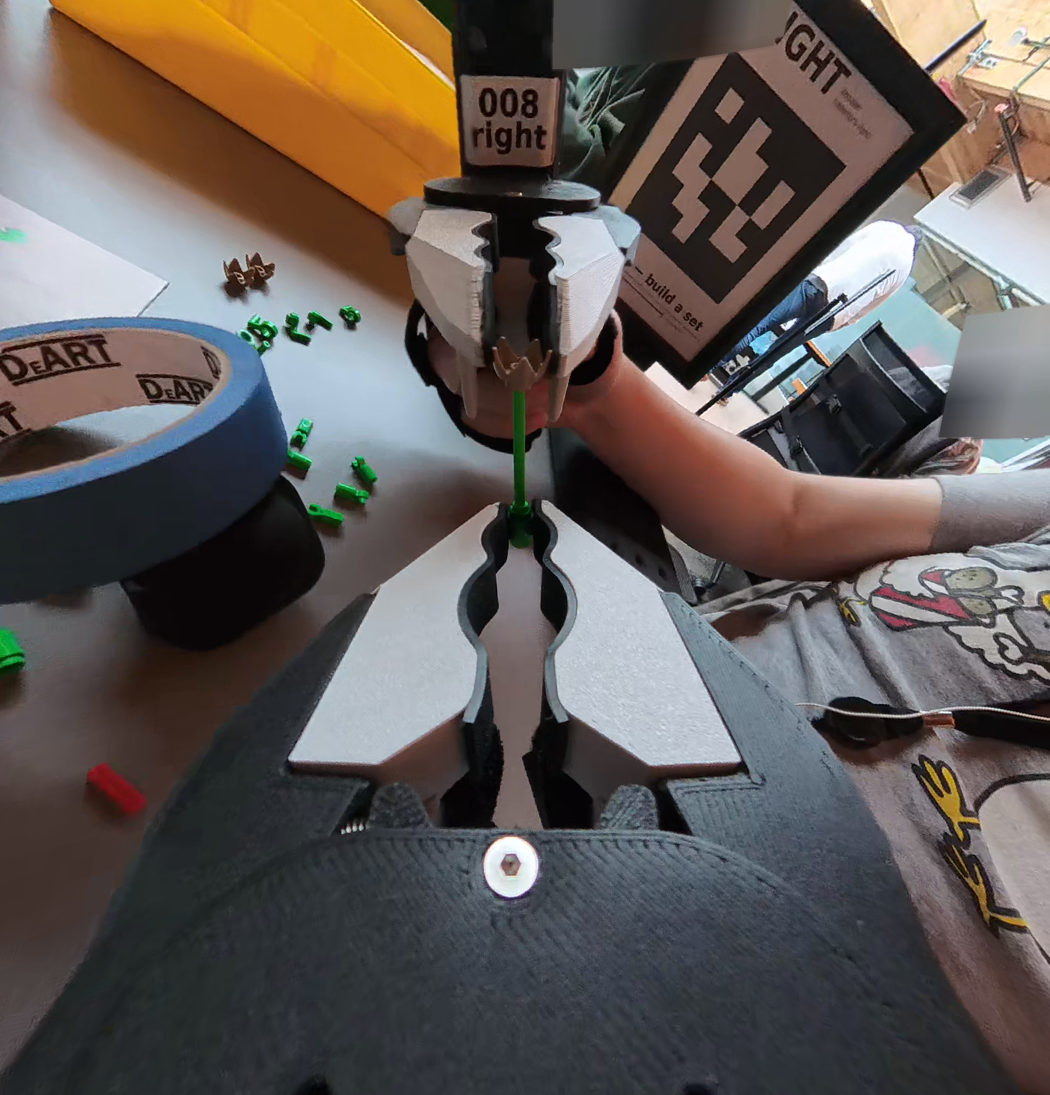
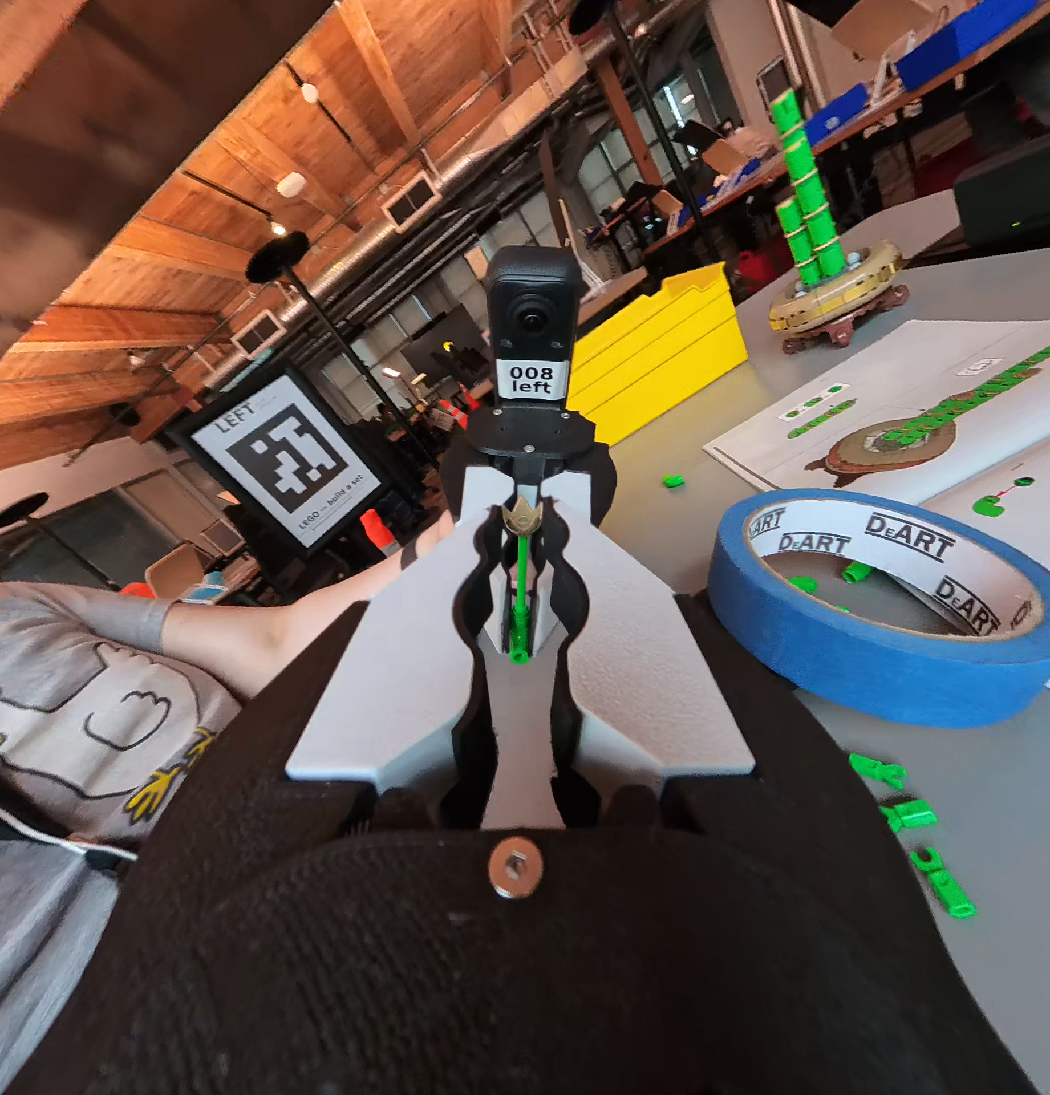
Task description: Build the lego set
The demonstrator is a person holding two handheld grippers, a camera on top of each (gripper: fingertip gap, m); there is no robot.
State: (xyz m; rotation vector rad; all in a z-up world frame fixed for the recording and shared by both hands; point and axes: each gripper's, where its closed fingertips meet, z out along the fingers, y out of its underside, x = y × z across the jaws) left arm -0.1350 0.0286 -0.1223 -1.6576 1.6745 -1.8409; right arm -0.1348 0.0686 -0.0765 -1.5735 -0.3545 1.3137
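Observation:
A thin green stem (image 1: pixel 519 450) with a knob base is held between the two grippers. My left gripper (image 1: pixel 519 516) is shut on the stem's base. My right gripper (image 1: pixel 522 379) faces it from above and is shut on a tan crown-shaped piece (image 1: pixel 522 364) sitting at the stem's top end. In the right wrist view, my right gripper (image 2: pixel 523 514) is shut on the crown piece (image 2: pixel 522 515), the stem (image 2: pixel 522 569) runs down from it, and my left gripper (image 2: pixel 517 643) grips its green base. Both are held above the table.
A blue tape roll (image 1: pixel 125 415) (image 2: pixel 884 604) lies on the table, with loose green pieces (image 1: pixel 333 486) (image 2: pixel 901 817) beside it. Two brown crown pieces (image 1: pixel 248 272), a red brick (image 1: pixel 116 788), a yellow bin (image 2: pixel 653 349), an instruction sheet (image 2: pixel 895 415) and a partly built green model (image 2: pixel 830 278) are nearby. There is about 5 cm between the tips of the two grippers. The red brick (image 1: pixel 116 788) sits 12 cm or so from the ends of my left fingers.

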